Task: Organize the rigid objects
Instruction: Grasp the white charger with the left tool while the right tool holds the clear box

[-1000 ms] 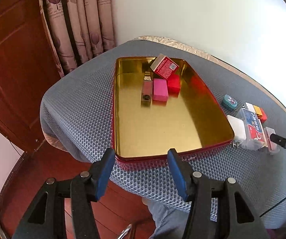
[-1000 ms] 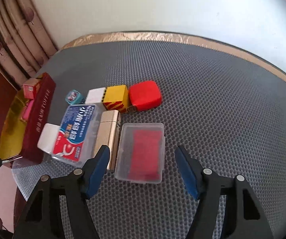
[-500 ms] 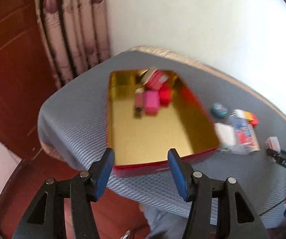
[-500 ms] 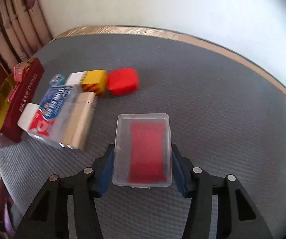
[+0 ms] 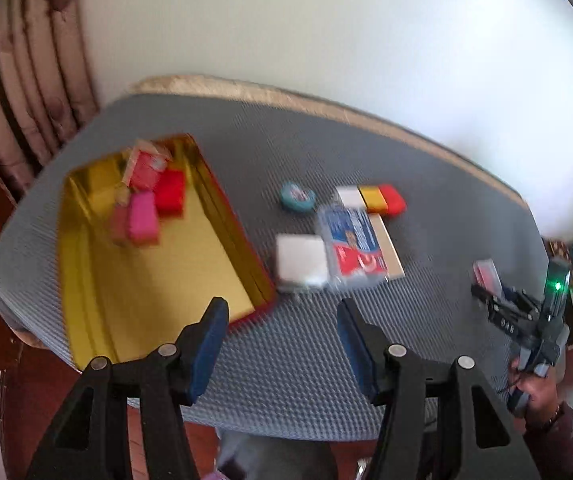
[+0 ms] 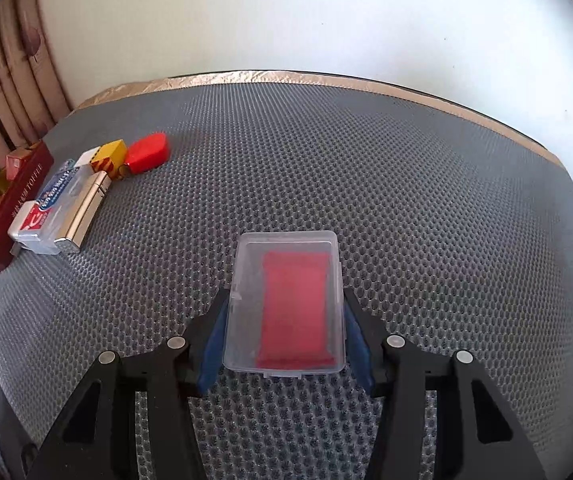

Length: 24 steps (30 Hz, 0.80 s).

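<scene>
Clear case (image 6: 286,304) now gripped, right hand-held gripper (image 6: 284,336)

Black claw (image 6: 284,338), blue pads (image 6: 211,346), silver screws

Lying at the left of the padded table (image 5: 286,360), a tin tray (image 5: 242,240) holding several small boxes (image 5: 154,196) bunched at its far end. Sitting just right of the tray, a square block (image 5: 301,258) touching a labelled case (image 5: 352,248) resting on a flat bar (image 5: 390,252), with a round tin (image 5: 297,197) and a row of three small blocks (image 5: 372,199) lying farther back. Sitting well right of that cluster and nearer, a lidded plastic box (image 6: 286,304) between the pads of the right gripper (image 6: 284,344).
</scene>
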{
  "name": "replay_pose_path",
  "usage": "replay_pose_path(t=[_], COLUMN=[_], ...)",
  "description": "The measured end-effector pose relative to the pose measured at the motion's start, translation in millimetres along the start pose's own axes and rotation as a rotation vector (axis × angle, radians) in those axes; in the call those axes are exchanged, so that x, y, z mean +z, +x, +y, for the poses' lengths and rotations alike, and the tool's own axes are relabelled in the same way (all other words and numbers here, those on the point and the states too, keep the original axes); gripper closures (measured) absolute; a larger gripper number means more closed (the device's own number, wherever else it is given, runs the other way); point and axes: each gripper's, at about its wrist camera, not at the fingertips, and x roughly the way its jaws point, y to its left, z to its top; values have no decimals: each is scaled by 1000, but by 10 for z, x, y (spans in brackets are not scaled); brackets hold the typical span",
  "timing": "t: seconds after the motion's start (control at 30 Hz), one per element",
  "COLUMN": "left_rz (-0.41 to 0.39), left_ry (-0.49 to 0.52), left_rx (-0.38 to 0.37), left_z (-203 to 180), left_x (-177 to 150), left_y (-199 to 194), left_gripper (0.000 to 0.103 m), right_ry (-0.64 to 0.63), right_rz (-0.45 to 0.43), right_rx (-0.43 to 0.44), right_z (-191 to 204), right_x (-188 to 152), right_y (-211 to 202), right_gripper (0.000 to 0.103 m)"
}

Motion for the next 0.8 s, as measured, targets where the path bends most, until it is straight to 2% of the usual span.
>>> replay_pose_path(t=[0.1, 0.17, 0.27, 0.3, 0.43, 0.5, 0.63, 0.73, 0.8], left_rz=[25, 29, 90, 110, 125, 150, 237, 245, 291], left_ry=[42, 104, 224, 292, 624, 759, 898, 1023, 1070], left_rx=[-41, -66, -83, -96, -13, 2, -52, -33, -64], left_z=[-99, -152, -205, -254, -483, -539, -566, -586, -570], left_x=[26, 117, 277, 317, 326, 285, 281, 292, 325], left_y=[71, 102, 239, 282, 438, 523, 675, 738, 808], left_gripper=[45, 45, 45, 45, 45, 45, 45, 45, 45], right_ry=[-5, -3, 4, 4, 4, 3, 8, 8, 6], right_rz=[-14, -18, -22, -23, -25, -25, -23, -20, -17], right_rx=[11, 19, 37, 40, 46, 46, 55, 58, 62], right_z=[-4, -40, -52, -56, -46, -36, -29, -16, -7], right_x=[-17, -52, -60, -67, -80, -79, -78, -78, -76], right_y=[3, -31, -41, -49, -56, -42, -24, -19, -12], right_gripper=[52, 52, 52, 52, 50, 49, 47, 44, 42])
